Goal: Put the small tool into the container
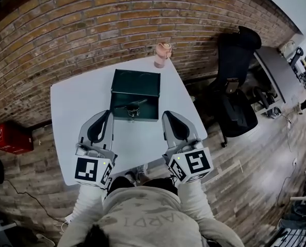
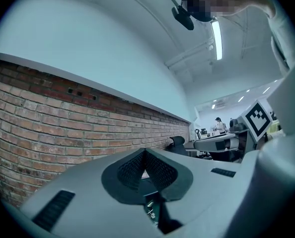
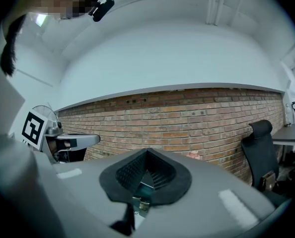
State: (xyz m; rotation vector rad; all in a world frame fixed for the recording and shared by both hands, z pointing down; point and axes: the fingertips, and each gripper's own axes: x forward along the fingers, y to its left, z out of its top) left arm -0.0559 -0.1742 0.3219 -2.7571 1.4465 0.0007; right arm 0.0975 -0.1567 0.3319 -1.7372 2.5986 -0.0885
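A dark green metal box [image 1: 135, 83] sits in the middle of the white table [image 1: 73, 99]. A small dark tool [image 1: 132, 106] lies across the box's near half; I cannot tell how deep it sits. My left gripper [image 1: 110, 113] hovers just short of the box's near left corner, its jaws together with nothing in them. My right gripper [image 1: 166, 115] hangs by the near right corner, also shut and empty. In the left gripper view the left gripper [image 2: 145, 153] meets at its tip, with the box [image 2: 151, 203] seen behind. The right gripper [image 3: 147, 153] looks the same, the box [image 3: 143, 190] beyond.
A pink cup [image 1: 162, 54] stands at the table's far edge. A brick wall [image 1: 91, 30] runs behind the table. A black office chair [image 1: 236, 86] stands to the right on the wood floor, and a red box [image 1: 7, 137] is on the floor at left.
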